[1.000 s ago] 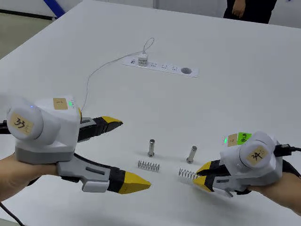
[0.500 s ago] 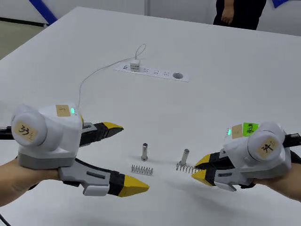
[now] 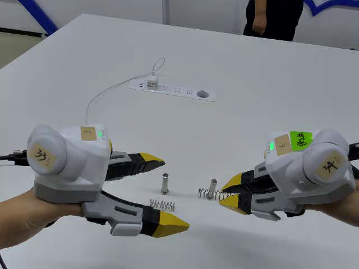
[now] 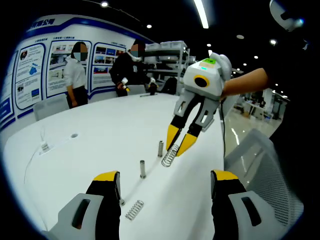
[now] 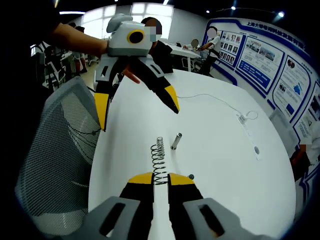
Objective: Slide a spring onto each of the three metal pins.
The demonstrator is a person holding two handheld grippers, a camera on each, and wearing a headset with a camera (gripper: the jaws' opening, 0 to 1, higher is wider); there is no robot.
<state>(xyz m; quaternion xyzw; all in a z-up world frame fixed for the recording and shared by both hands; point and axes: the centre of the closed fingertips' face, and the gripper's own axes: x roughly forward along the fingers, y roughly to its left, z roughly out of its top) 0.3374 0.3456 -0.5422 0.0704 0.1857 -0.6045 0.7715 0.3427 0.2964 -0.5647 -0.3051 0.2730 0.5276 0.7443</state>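
The right gripper [image 3: 223, 195] is pinching one end of the held spring [image 3: 208, 194] between its yellow-tipped fingers [image 3: 233, 181], which are closing almost completely on the coil. The rest of this spring is projecting forward past the fingertips. The held spring is sitting just beside the first pin [image 3: 212, 188], which is standing upright on the white tabletop [image 3: 252, 112]; whether the two are touching cannot be confirmed. The second pin [image 3: 165, 183] is standing upright nearby, between the two grippers. The loose spring [image 3: 161, 205] is lying flat just beside it, on the side toward the tabletop's near edge. The left gripper [image 3: 175, 194] is hovering with its fingers [image 3: 165, 224] spread wide and gripping nothing, pointing toward the second pin and the loose spring. A power strip [image 3: 172, 89] is lying flat well beyond the pins, toward the far edge, with a white cable [image 3: 112, 88] trailing from it toward the left edge.
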